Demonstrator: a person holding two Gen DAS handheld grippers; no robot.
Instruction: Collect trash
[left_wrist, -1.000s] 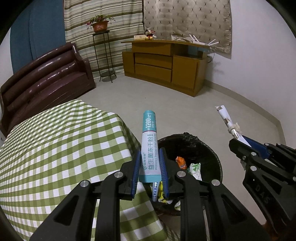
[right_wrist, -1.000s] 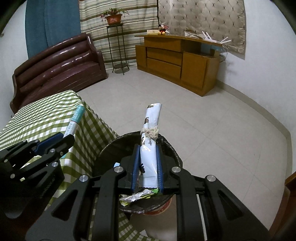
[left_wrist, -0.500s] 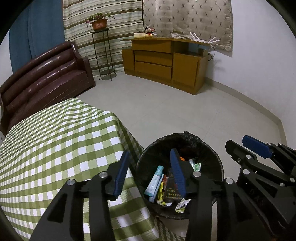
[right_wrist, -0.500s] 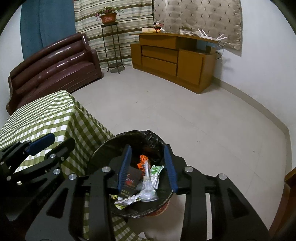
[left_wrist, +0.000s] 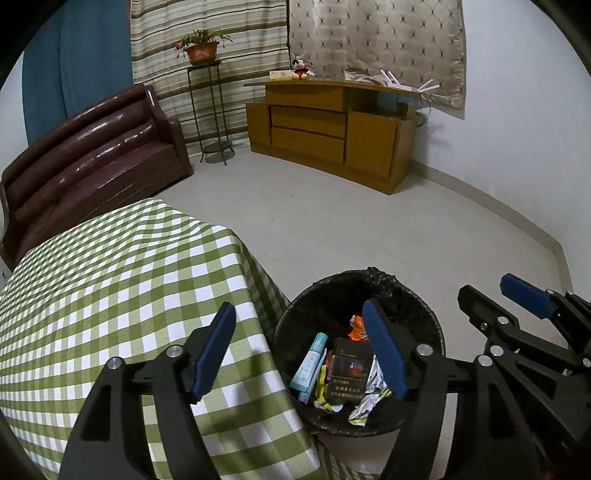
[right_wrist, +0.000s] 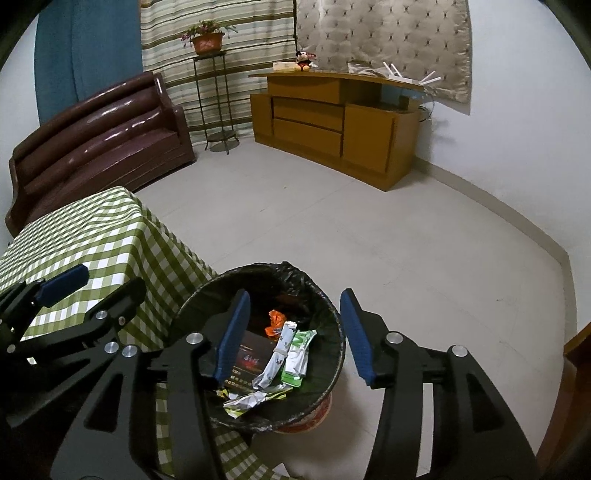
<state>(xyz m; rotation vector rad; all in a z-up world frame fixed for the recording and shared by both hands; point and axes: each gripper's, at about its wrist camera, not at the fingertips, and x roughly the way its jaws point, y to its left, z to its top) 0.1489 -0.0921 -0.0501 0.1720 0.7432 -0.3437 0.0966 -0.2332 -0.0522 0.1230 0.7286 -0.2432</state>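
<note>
Both grippers hung over the round black-lined trash bin (left_wrist: 436, 325) beside the green-checked desk's (left_wrist: 110, 280) corner. The left gripper (left_wrist: 301, 349) and right gripper (right_wrist: 295, 332) had just been opening, jaws spread and empty. The teal-and-white tube (left_wrist: 308, 363) and rolled white wrapper (right_wrist: 279, 354) lay inside the bin.

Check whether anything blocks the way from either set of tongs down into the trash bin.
Nothing visible does. Both the left tongs and right tongs, which have just been opening, hang open and empty over the black-lined trash bin, whose mouth is uncovered; the checked tablecloth lies beside it.
</note>
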